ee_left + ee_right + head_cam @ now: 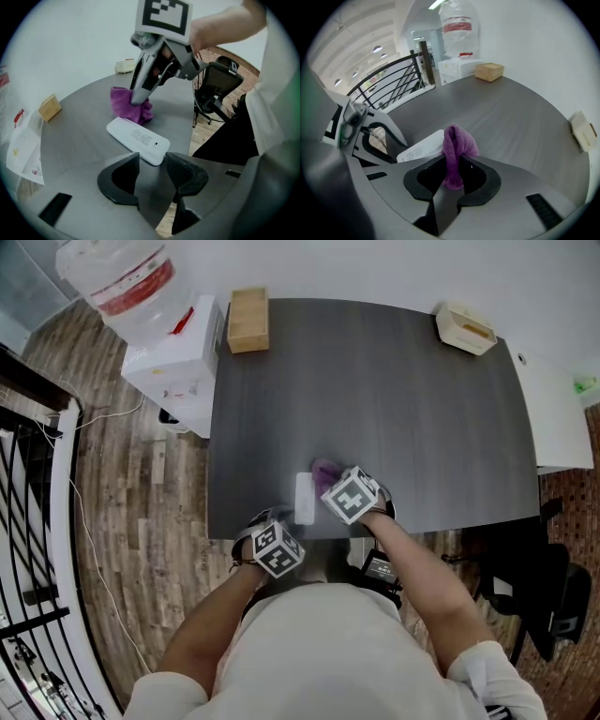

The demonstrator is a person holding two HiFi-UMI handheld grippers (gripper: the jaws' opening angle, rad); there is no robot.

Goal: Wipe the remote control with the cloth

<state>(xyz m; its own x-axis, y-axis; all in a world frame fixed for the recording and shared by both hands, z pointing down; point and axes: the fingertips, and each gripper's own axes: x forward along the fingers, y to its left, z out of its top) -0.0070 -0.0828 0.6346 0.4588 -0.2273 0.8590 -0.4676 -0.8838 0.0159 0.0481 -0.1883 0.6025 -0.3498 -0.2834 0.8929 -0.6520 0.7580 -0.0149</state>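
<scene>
Left gripper (152, 159): jaws stood apart at the table's (394, 409) near edge, gripping nothing.
Remote (138, 139): lay flat just beyond those jaws. It was likely light, stiff and slick, and best pinched across its long sides at the near end.
Right gripper (452, 171): clamped on the cloth (458, 140).
Cloth: soft and bunched, it sat right of the remote's far end.
</scene>
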